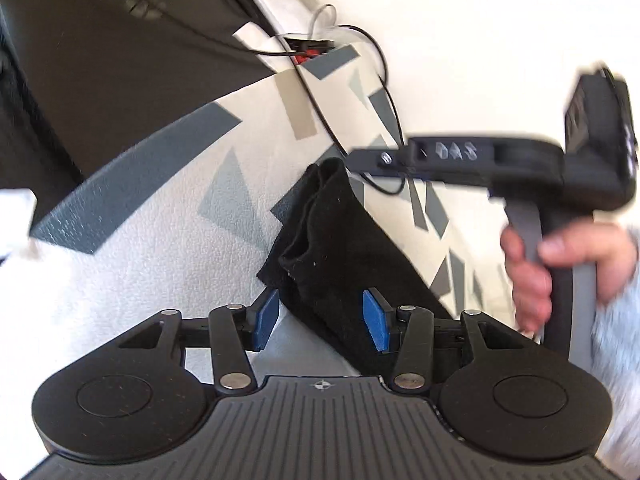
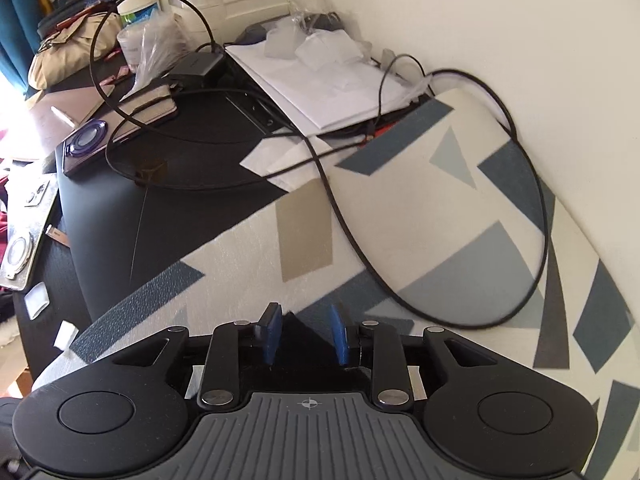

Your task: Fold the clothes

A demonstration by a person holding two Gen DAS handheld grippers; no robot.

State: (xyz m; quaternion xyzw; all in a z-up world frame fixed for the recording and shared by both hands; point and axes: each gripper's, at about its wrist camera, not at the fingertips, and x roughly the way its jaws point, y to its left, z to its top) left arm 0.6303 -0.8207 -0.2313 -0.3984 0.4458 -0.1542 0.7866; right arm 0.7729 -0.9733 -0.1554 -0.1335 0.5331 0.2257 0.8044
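Note:
A black cloth (image 1: pixel 340 248), folded into a narrow strip, lies on the patterned mat (image 1: pixel 160 248). My left gripper (image 1: pixel 320 320) is open over the strip's near end, with the cloth between its blue pads (image 1: pixel 266 318) and a gap on the left side. A hand (image 1: pixel 532 264) holds my right gripper (image 1: pixel 360 158) over the strip's far end. In the right wrist view a dark tip of the cloth (image 2: pixel 298 326) shows between the parted pads of the right gripper (image 2: pixel 305 332), which do not press on it.
A black cable (image 2: pixel 536 216) loops across the mat (image 2: pixel 400 220) near the white wall (image 2: pixel 480 20). Beyond the mat the black tabletop (image 2: pixel 200 152) carries white papers (image 2: pixel 320 88), a phone (image 2: pixel 86 148), a notebook, bottles and bags.

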